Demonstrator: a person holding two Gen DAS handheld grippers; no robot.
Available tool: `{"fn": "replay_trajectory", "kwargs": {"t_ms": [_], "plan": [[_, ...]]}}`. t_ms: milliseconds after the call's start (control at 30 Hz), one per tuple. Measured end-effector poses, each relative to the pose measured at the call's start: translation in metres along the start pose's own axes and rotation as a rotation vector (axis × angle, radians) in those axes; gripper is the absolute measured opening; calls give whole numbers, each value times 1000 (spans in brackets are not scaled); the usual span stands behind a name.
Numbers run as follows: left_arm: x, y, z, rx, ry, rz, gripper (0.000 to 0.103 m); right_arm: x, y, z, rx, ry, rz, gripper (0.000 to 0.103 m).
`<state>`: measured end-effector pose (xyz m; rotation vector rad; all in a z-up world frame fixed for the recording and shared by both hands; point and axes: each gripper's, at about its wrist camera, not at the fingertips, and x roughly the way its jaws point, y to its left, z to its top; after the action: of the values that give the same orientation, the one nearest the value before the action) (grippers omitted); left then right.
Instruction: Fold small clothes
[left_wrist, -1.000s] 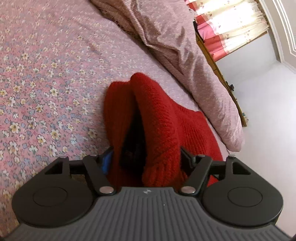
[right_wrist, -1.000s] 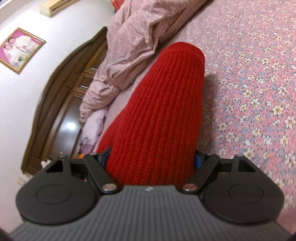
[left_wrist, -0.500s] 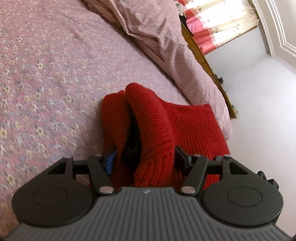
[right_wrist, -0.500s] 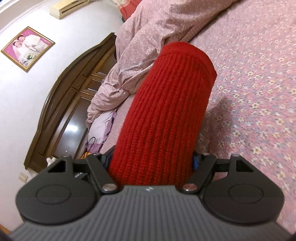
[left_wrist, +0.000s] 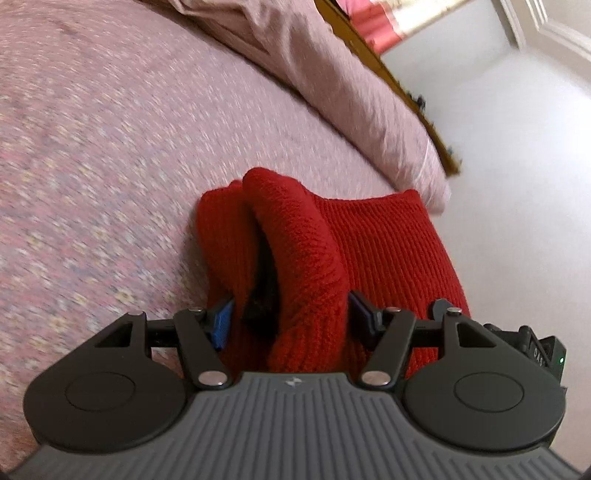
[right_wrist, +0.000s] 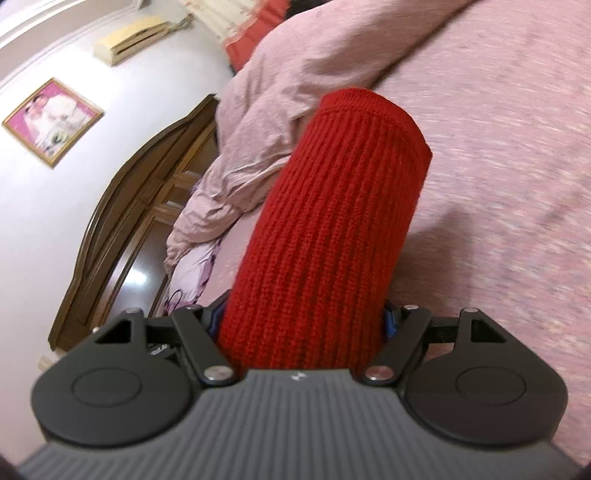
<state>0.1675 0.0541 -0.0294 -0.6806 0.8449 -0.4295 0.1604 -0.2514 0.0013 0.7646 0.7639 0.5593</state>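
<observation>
The red knit garment (left_wrist: 306, 258) is thick and ribbed, bunched into rounded folds with a dark gap between two of them. It hangs in the air over the bed (left_wrist: 92, 147), held from both ends. In the left wrist view a flat panel of it spreads away to the right, past the folds. In the right wrist view it (right_wrist: 332, 229) stands up as a tall ribbed roll with a rounded top edge.

The left gripper (left_wrist: 288, 317) has its fingers clenched on the bunched knit, blue pads pressed against either side. The right gripper (right_wrist: 303, 325) likewise clamps the foot of the roll.

The bed wears a pink flowered sheet, blurred here. A pink quilt (right_wrist: 295, 85) lies heaped along its far side, close behind the garment. Beyond it are a dark wooden headboard (right_wrist: 122, 221), a framed photo (right_wrist: 51, 120) on the white wall and an air conditioner (right_wrist: 129, 38) above. A red and cream curtain (left_wrist: 388, 18) shows in the left view.
</observation>
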Motion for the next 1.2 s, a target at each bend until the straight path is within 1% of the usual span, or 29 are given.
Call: {"fn": "replay_trajectory", "kwargs": {"t_ms": [133,233,333,400,500,667,767,867,967,1067,1167,1200], "plan": [[17,-12,-12,87,7,66,68,-3,-38,-5,71,12,-19,76],[23,-12,-13,88,16,70,68,2,-62,-8,107,18,-29,76],[26,-11,-7,98,17,80,69,7,-81,-9,136,19,-10,77],[26,-14,-7,115,15,94,69,8,-80,-8,118,26,-6,78],[18,-20,-9,135,7,116,69,5,-70,-6,82,32,-48,81],[-12,-39,-18,248,-13,215,69,-14,-49,-11,50,23,-136,81],[-26,-45,-24,260,-24,257,69,-32,-33,-16,-6,-16,-192,81],[-39,-47,-31,242,-34,257,69,-53,-19,-25,-72,-67,-237,81],[-44,-49,-42,272,-32,288,69,-68,-7,-38,-142,-103,-295,81],[-39,-46,-49,285,-29,313,70,-66,-5,-51,-163,-91,-348,81],[-35,-42,-55,318,-40,341,71,-53,-11,-61,-174,-57,-395,81],[-33,-40,-57,320,-40,354,72,-49,-14,-64,-170,-52,-397,81]]}}
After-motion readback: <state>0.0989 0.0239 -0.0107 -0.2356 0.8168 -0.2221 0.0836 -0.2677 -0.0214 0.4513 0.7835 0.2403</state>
